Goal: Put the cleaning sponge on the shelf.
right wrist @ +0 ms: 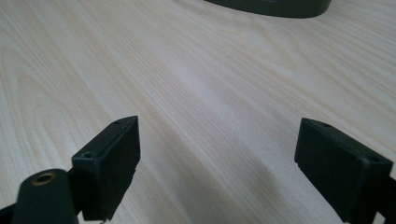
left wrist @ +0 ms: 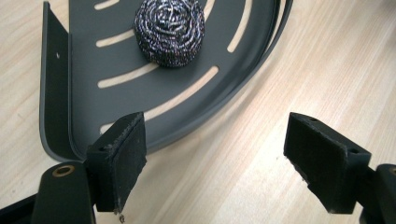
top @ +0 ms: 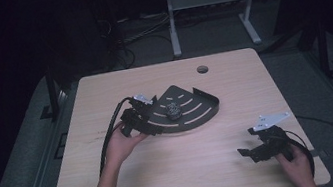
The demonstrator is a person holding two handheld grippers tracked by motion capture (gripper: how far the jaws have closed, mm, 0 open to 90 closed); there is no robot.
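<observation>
A dark quarter-round slotted tray (top: 208, 113) lies near the middle of the wooden table, and a steel-wool scourer (top: 173, 109) sits on it. My left gripper (top: 153, 126) is at the tray's left corner. In the left gripper view its jaws (left wrist: 224, 158) stand wide apart just short of the tray's curved rim (left wrist: 116, 100), with the scourer (left wrist: 169, 31) farther ahead and nothing between the pads. My right gripper (top: 249, 151) rests low at the table's front right, open over bare wood (right wrist: 233, 163), with the tray's edge (right wrist: 275, 7) far ahead.
The table (top: 183, 177) has a round cable hole (top: 202, 69) near its far edge. Cables trail from both grippers toward the front. Beyond the table stand a desk frame (top: 173, 26) and dark floor.
</observation>
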